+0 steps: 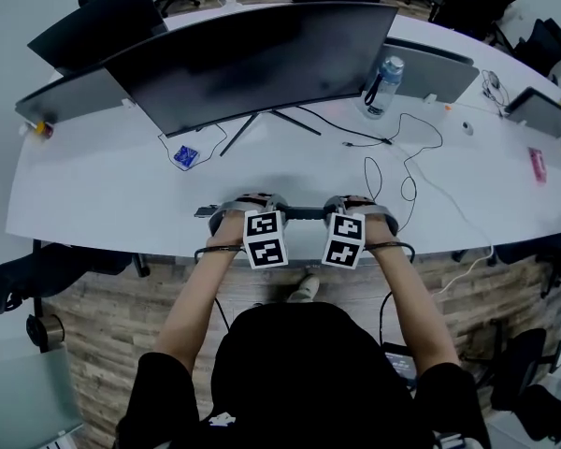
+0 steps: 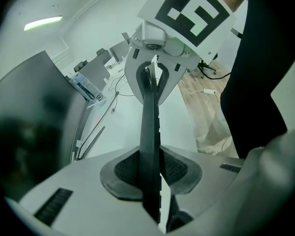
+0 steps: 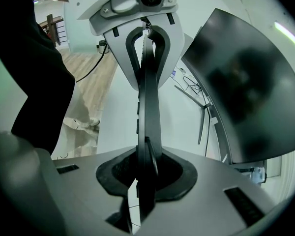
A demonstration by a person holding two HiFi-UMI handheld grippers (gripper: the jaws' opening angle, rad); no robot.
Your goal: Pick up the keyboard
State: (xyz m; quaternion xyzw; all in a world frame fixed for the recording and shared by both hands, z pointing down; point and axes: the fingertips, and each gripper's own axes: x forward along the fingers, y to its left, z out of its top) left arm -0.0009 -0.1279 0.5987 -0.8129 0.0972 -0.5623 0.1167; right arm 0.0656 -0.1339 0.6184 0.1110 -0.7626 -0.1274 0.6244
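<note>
Between the two grippers: a slim black keyboard (image 1: 304,213), spanning one to the other and seen edge-on in both gripper views, keys toward the person.

Left gripper (image 2: 151,173): jaws clamped on the keyboard's left end; dark ribbed pads (image 2: 125,171) pressed against both faces; nothing else in the grip.

Right gripper (image 3: 145,173): same state; jaws closed on the right end, pads tight on the board.

At the far end of the keyboard, each gripper view shows the other gripper gripping its end.

Head view: both grippers sit side by side and point steeply down over the near edge of the long white curved desk (image 1: 103,190); a black-and-white marker cube (image 1: 265,238) on each faces the camera; can't tell how far the keyboard stands off the desk.

Beyond both grippers: a wide curved black monitor (image 1: 252,64) on a splayed stand.

Beyond the left gripper: a small blue packet (image 1: 186,155) lying on the desk.

Beyond the right gripper: thin black cables (image 1: 407,157) looping across the desk; further off, a clear plastic water bottle (image 1: 385,84), upright beside the monitor's right end.
</note>
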